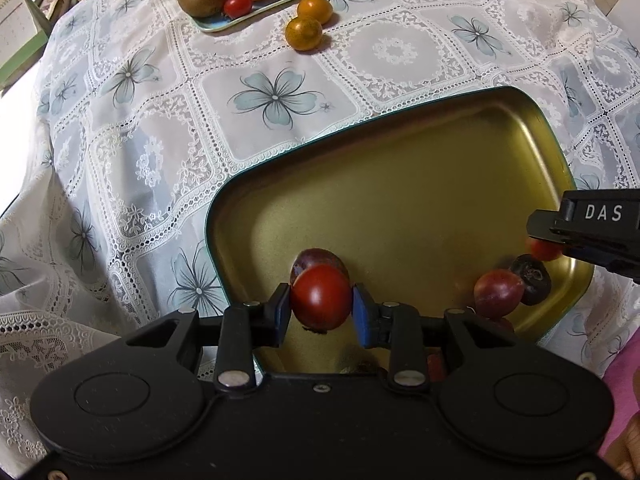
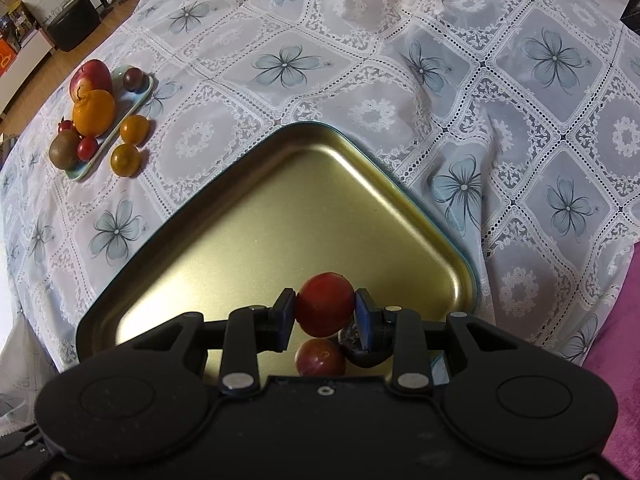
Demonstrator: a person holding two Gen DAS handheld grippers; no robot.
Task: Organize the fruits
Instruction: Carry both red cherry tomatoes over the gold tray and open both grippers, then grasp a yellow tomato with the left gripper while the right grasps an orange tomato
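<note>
In the left wrist view, the left gripper (image 1: pixel 321 307) is closed on a red cherry tomato (image 1: pixel 320 297) above the gold tray (image 1: pixel 400 184). In the right wrist view, the right gripper (image 2: pixel 325 312) clamps another cherry tomato (image 2: pixel 325 304) above this tray's near corner, over a reddish plum (image 2: pixel 320 357).

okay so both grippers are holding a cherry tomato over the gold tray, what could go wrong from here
1. The left gripper pinches its red tomato directly above a dark plum-coloured fruit; dropped there, it may bounce and roll.
2. The right gripper holds its tomato near the gold tray corner, above two fruits; it might hop the low rim.
3. Squeezing harder could split either tomato.
</note>
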